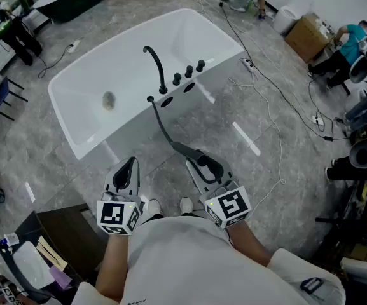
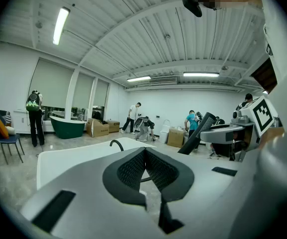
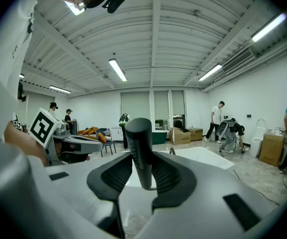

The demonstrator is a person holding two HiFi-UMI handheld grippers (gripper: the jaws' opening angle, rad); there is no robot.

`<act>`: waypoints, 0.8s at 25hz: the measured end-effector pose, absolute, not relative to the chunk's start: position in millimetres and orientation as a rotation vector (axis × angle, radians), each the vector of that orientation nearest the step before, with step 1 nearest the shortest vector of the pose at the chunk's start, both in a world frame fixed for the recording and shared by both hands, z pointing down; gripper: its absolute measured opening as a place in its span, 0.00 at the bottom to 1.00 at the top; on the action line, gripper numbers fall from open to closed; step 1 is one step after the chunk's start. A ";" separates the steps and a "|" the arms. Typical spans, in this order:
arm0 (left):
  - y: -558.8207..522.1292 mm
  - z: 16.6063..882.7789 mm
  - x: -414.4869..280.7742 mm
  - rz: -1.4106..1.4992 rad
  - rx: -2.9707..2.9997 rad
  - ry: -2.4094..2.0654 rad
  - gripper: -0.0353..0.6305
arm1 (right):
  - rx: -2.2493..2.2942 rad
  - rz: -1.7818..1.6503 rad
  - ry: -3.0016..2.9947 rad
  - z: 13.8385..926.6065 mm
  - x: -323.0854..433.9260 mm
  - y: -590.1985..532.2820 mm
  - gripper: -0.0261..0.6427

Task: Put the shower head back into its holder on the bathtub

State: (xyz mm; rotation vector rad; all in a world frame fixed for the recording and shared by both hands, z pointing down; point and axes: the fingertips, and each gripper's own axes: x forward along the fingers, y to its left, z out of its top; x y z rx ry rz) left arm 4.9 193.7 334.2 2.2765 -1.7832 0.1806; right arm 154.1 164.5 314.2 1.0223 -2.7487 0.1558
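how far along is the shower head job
Done: the shower head is picked up, clamped in the jaws of the right gripper, its hose trailing to the bathtub. In hand: it is held short of the bathtub. Still to do: carry it over and seat it there. The left gripper is shut and empty.

Shower head: black, stick-shaped, upright, clamped in the right hand-held gripper, well short of the white bathtub. Its black hose runs to the tub deck beside the black faucet. Two dark deck openings sit nearby.
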 end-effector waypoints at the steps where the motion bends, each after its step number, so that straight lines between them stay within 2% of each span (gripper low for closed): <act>1: 193.7 333.8 3.0 0.185 2.280 -1.783 0.07 | 1.021 0.145 -2.752 312.9 151.7 165.3 0.24; 20: 203.4 331.4 -27.4 0.189 2.344 -1.735 0.07 | 1.100 0.158 -2.724 313.7 124.1 181.6 0.24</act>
